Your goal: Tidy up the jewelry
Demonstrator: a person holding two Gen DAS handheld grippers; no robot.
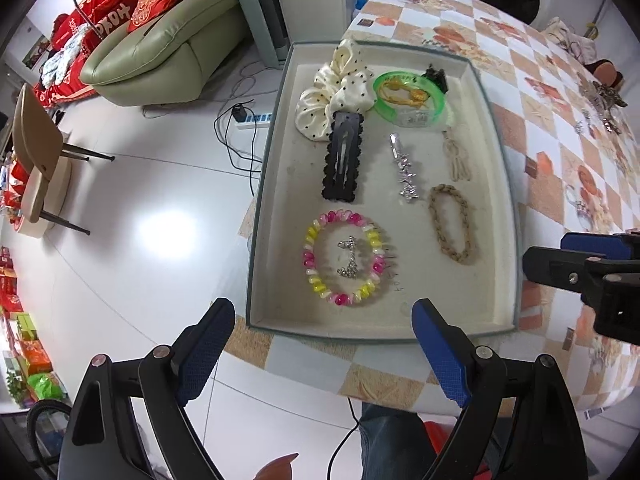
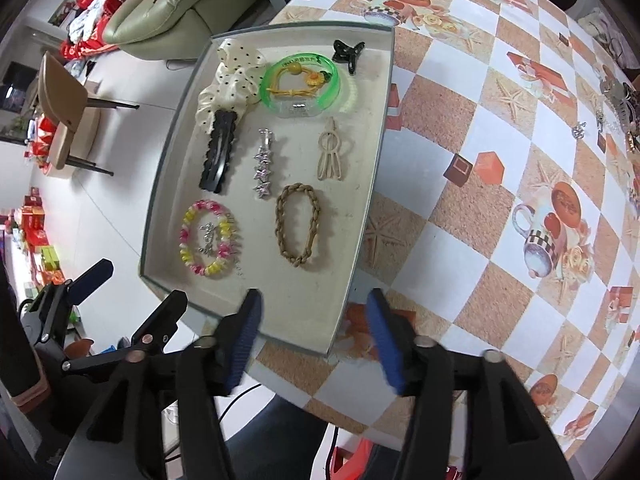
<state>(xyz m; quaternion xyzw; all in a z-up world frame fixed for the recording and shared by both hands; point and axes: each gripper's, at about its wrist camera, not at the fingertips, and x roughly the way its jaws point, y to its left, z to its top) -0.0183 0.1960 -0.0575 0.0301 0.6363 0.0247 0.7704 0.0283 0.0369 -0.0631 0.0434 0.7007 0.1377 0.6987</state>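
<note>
Lying flat in tray [image 1: 496,184], pink/yellow bead bracelet [image 1: 344,258], braided tan band [image 1: 452,224]

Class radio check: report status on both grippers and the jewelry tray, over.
Left gripper open, empty. Right gripper open, empty, at tray near edge. Loose jewelry pile far right. Nothing blocking.

Pink-yellow bracelet [image 1: 344,255], green bangle [image 1: 408,98]

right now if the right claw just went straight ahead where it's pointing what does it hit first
Probably the near rim of the tray: the open right claw hangs just over that edge. If it clears the rim, the brown braided bracelet is the first piece in line. Depth is hard to judge here.
</note>
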